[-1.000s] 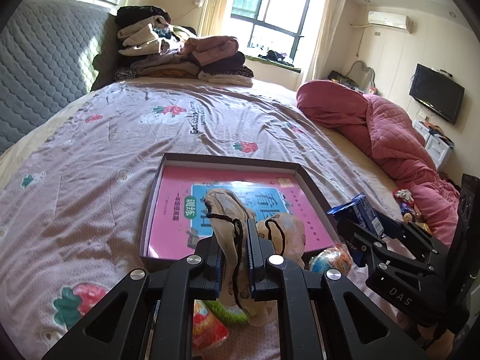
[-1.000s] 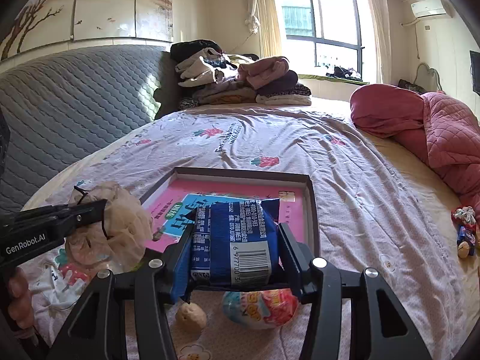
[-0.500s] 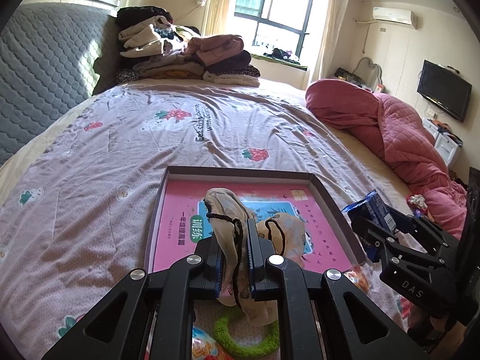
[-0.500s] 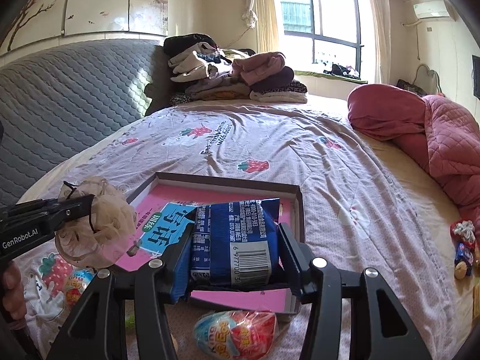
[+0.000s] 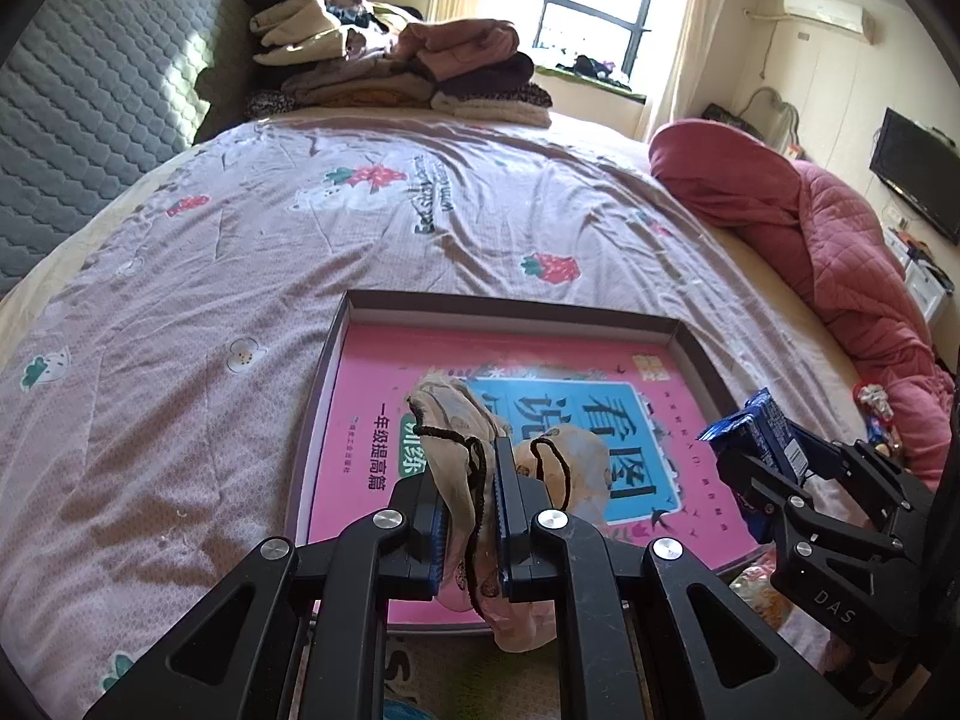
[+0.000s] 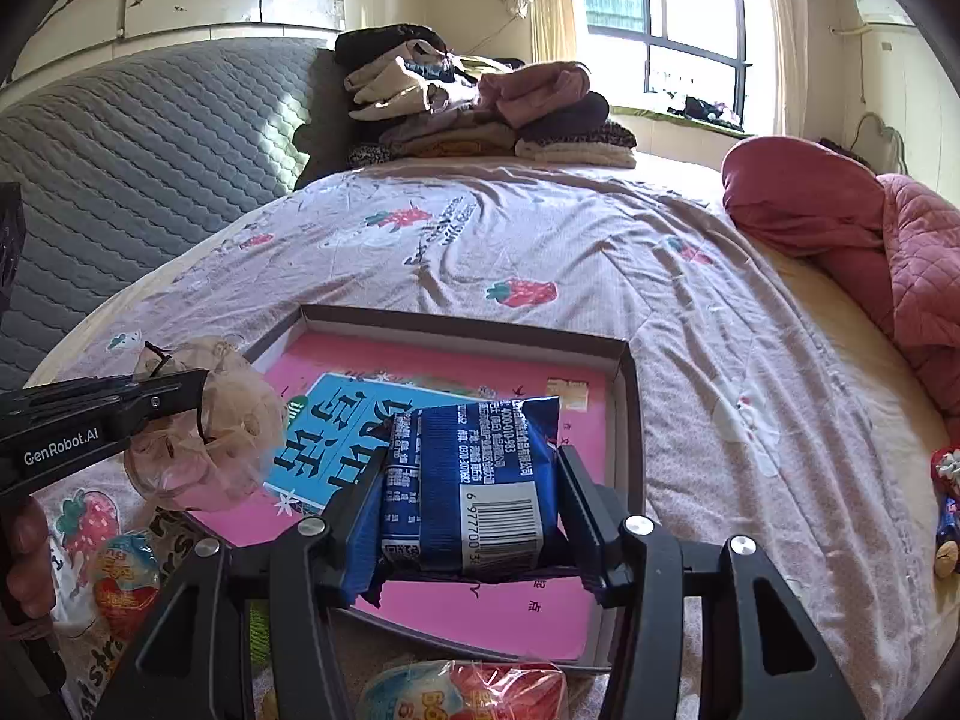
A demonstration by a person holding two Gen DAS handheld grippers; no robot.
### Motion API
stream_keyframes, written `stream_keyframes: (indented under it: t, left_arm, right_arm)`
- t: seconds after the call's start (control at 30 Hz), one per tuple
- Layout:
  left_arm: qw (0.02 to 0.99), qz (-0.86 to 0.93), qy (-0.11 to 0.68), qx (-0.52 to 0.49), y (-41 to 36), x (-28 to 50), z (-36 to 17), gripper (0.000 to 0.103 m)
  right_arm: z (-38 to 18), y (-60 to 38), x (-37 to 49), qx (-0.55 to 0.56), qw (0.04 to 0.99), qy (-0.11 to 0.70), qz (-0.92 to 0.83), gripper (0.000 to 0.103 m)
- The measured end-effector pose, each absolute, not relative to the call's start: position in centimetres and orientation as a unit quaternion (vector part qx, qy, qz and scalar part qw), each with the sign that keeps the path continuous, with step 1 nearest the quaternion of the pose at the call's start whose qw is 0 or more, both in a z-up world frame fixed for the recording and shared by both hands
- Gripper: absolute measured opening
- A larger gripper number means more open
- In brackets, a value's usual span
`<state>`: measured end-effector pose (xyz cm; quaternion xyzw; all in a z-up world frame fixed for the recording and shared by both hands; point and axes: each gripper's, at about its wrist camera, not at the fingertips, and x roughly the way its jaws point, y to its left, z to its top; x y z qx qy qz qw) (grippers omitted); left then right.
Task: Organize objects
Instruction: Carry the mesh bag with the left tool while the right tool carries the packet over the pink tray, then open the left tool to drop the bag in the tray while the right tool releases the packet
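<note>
A shallow brown box [image 5: 510, 307] [image 6: 624, 396] lies on the bed with a pink book [image 5: 384, 384] [image 6: 510, 606] flat inside it. My left gripper [image 5: 469, 462] [image 6: 201, 387] is shut on a beige drawstring pouch [image 5: 456, 420] [image 6: 222, 438], which hangs over the book's near left part. My right gripper [image 6: 474, 468] [image 5: 762, 450] is shut on a blue snack packet [image 6: 480, 480] [image 5: 756, 426], held over the box's near right side.
Colourful wrapped snacks [image 6: 123, 576] [image 6: 462, 690] and a green ring [image 6: 258, 630] lie on the bedsheet just in front of the box. Folded clothes [image 5: 390, 72] are stacked at the headboard. A pink quilt [image 5: 810, 240] is heaped at right, with small toys [image 6: 948, 516] beside it.
Both grippers have moved forward over the box, each keeping its load. The box and book now fill more of both views, and the loose snacks have slid to the bottom edge.
</note>
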<state>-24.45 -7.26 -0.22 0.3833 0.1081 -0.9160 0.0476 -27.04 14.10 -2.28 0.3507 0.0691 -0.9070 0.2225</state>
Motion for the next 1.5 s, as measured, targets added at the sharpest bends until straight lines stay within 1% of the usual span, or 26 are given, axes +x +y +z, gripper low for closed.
stream_keyframes:
  t: [0.23,0.33,0.53,0.63,0.67,0.83,0.97,1.13,1.2,1.3,1.37,1.4,1.43,1.47,1.5]
  left_arm:
    - [0.048,-0.904,0.106,0.41,-7.1,-25.6,-1.7,0.012]
    - [0.047,-0.899,0.101,0.423,-6.9,-26.1,-2.3,0.013]
    - [0.048,-0.888,0.094,0.448,-6.6,-27.0,-3.3,0.013]
    - [0.049,-0.883,0.096,0.456,-6.6,-27.3,-3.7,0.014]
    - [0.052,-0.881,0.094,0.461,-6.6,-27.4,-3.9,0.016]
    - [0.058,-0.867,0.092,0.487,-6.6,-27.8,-4.7,0.016]
    - [0.06,-0.858,0.112,0.498,-7.3,-27.9,-5.0,0.017]
    - [0.061,-0.845,0.128,0.515,-7.8,-28.1,-5.2,0.029]
    - [0.059,-0.843,0.14,0.517,-8.0,-28.0,-5.1,0.035]
    - [0.056,-0.847,0.144,0.509,-8.1,-27.7,-4.6,0.043]
    - [0.055,-0.847,0.149,0.507,-8.1,-27.6,-4.3,0.044]
    - [0.052,-0.848,0.154,0.505,-8.1,-27.6,-4.2,0.046]
    - [0.051,-0.848,0.158,0.504,-8.1,-27.6,-4.1,0.049]
    - [0.051,-0.848,0.159,0.503,-8.2,-27.6,-4.0,0.054]
    - [0.052,-0.849,0.16,0.502,-8.2,-27.6,-3.9,0.056]
  right_arm:
    - [-3.4,13.6,-28.0,0.377,0.214,0.075,-0.898,0.053]
    - [-4.2,13.1,-28.7,0.394,0.202,0.094,-0.892,0.053]
    - [-6.1,12.8,-29.8,0.437,0.191,0.104,-0.873,0.053]
    - [-6.7,12.9,-30.1,0.454,0.192,0.098,-0.864,0.053]
    - [-6.9,13.0,-30.1,0.457,0.193,0.096,-0.863,0.053]
    - [-7.1,13.3,-30.3,0.467,0.193,0.084,-0.859,0.053]
    - [-7.2,13.4,-30.4,0.48,0.193,0.08,-0.852,0.054]
    - [-7.0,13.4,-30.4,0.48,0.196,0.075,-0.852,0.054]
    - [-6.7,13.3,-30.4,0.478,0.198,0.074,-0.853,0.054]
    - [-6.3,13.4,-30.3,0.472,0.2,0.072,-0.856,0.056]
    - [-6.0,13.5,-30.3,0.469,0.201,0.07,-0.857,0.058]
    - [-5.9,13.6,-30.3,0.468,0.201,0.069,-0.858,0.059]
    - [-5.8,13.6,-30.2,0.468,0.202,0.068,-0.858,0.059]
    - [-5.6,13.7,-30.2,0.466,0.202,0.066,-0.859,0.059]
    - [-5.5,13.8,-30.2,0.464,0.202,0.064,-0.86,0.059]
